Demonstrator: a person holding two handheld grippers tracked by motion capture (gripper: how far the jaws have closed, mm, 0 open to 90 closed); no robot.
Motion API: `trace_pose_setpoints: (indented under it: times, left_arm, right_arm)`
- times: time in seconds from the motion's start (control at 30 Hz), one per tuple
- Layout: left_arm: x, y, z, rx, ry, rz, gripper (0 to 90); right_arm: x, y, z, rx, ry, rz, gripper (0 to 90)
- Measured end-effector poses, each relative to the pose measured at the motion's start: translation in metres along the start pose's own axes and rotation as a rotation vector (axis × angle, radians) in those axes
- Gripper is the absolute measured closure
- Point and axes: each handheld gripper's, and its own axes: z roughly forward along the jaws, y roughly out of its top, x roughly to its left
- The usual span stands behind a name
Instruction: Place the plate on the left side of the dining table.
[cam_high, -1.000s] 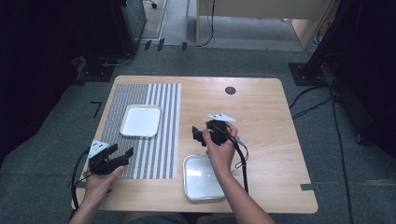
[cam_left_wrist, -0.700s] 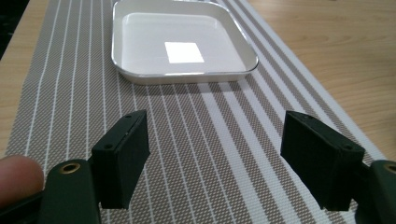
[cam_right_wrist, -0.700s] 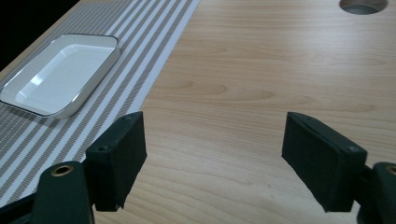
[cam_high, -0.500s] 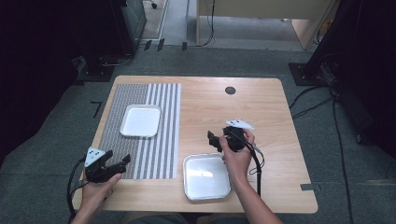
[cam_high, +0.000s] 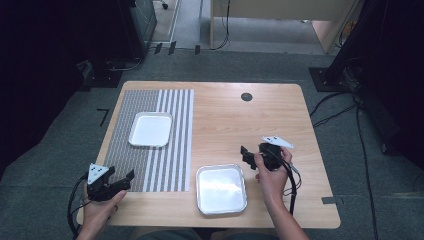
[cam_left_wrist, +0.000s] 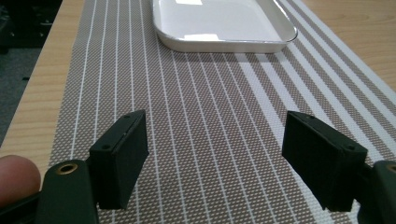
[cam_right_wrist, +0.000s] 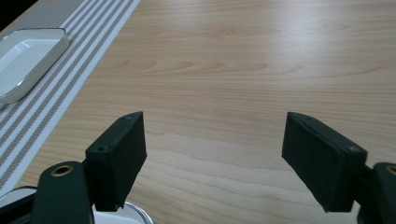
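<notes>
My left gripper (cam_high: 126, 179) hovers low over the near left corner of the striped placemat (cam_high: 150, 165). Its jaws have just been opening and stand open, with nothing between them (cam_left_wrist: 215, 154). They point along the placemat (cam_left_wrist: 201, 116) toward a white rectangular tray (cam_left_wrist: 219, 23) lying farther up it (cam_high: 150, 129). My right gripper (cam_high: 246, 156) is held over bare wood just right of a shiny metal tray (cam_high: 221, 188) near the front edge. It is open and empty (cam_right_wrist: 219, 154), with the metal tray's rim (cam_right_wrist: 133, 212) under its left jaw.
The wooden table (cam_high: 220, 120) has a round black cable grommet (cam_high: 246, 97) near its far edge. Cables trail from both grippers over the near edge. Dark floor, cables and furniture legs surround the table. The white tray (cam_right_wrist: 28, 56) shows far left in the right gripper view.
My right hand has swung to the right and a little nearer, off the metal tray and onto bare wood. My left hand has drifted slightly toward the near left corner.
</notes>
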Motion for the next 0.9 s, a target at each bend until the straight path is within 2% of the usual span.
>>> trace_pose_setpoints:
  times: [0.2, 0.33, 0.43, 0.47, 0.6, 0.7, 0.8, 0.9]
  left_arm:
    - [0.005, -0.008, 0.001, 0.014, 0.029, -0.006, 23.0]
    - [0.006, -0.011, -0.002, 0.015, 0.068, 0.023, 23.6]
    - [0.007, -0.012, -0.002, 0.016, 0.079, 0.03, 23.9]
    - [0.008, -0.013, -0.002, 0.022, 0.09, 0.04, 23.8]
    - [0.009, -0.014, -0.003, 0.028, 0.093, 0.042, 23.9]
    - [0.01, -0.014, -0.004, 0.033, 0.095, 0.039, 24.0]
    - [0.011, -0.015, -0.004, 0.034, 0.121, 0.06, 24.6]
    - [0.013, -0.015, -0.005, 0.038, 0.12, 0.057, 24.7]
  right_arm:
    - [-0.014, -0.008, -0.006, 0.002, -0.021, 0.014, 22.2]
    - [-0.027, -0.017, -0.012, 0.008, -0.033, 0.041, 22.2]
    - [-0.033, -0.02, -0.015, 0.007, -0.039, 0.042, 22.2]
    - [-0.039, -0.023, -0.019, 0.008, -0.046, 0.044, 22.2]
    - [-0.047, -0.026, -0.025, 0.004, -0.055, 0.048, 22.4]
    - [-0.06, -0.033, -0.032, 0.005, -0.078, 0.059, 22.6]
    - [-0.07, -0.038, -0.037, 0.005, -0.101, 0.066, 22.8]
    - [-0.081, -0.043, -0.043, 0.003, -0.122, 0.076, 22.9]
